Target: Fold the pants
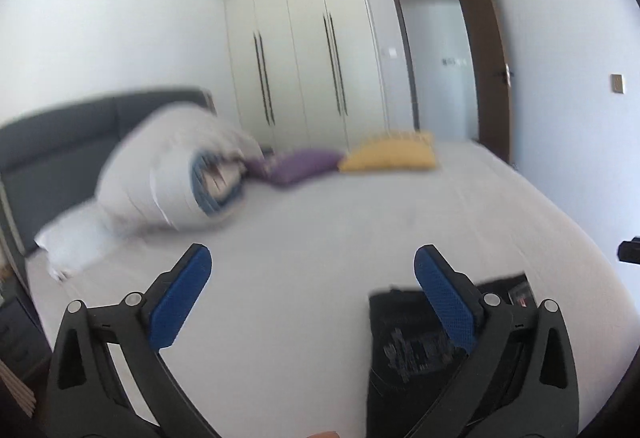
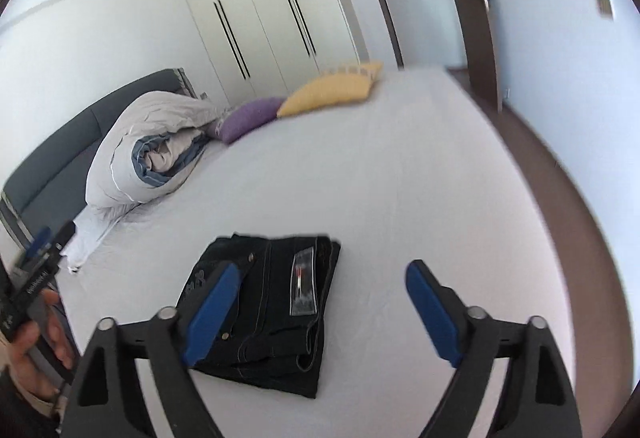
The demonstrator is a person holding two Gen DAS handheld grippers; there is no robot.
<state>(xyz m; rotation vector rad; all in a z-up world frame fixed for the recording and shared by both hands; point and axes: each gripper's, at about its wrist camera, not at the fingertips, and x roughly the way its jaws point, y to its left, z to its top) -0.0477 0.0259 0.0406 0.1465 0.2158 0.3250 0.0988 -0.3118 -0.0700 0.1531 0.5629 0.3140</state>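
Lying flat on the bed point(image 2: 400, 177), the pants point(image 2: 272, 318) are dark and folded into a small thick square, with a pale label on top. The right gripper point(image 2: 316, 314) hangs above them with its two blue fingers point(image 2: 432, 318) spread wide apart, and nothing is between them; one finger shows in front of the pants but does not pinch them. The left gripper point(image 1: 312, 302) is spread wide too, and it holds nothing. In the left view the pants point(image 1: 400, 342) peek out low on the right, partly hidden behind the right-side finger, and that view is blurry. A hand point(image 2: 36, 350) shows at the left edge of the right view, wrapped around the black handle of the other gripper. Far back on the bed sits a big rolled-up blanket point(image 2: 148, 149), white outside and blue inside. Next to it is a purple pillow point(image 2: 248, 117), and just beside that a yellow pillow point(image 2: 328, 93). A dark headboard point(image 2: 52, 157) stands behind the blanket. Tall cream closet doors point(image 2: 260, 17) with long black handles fill the back wall. A brown door point(image 2: 472, 5) stands open at the right.
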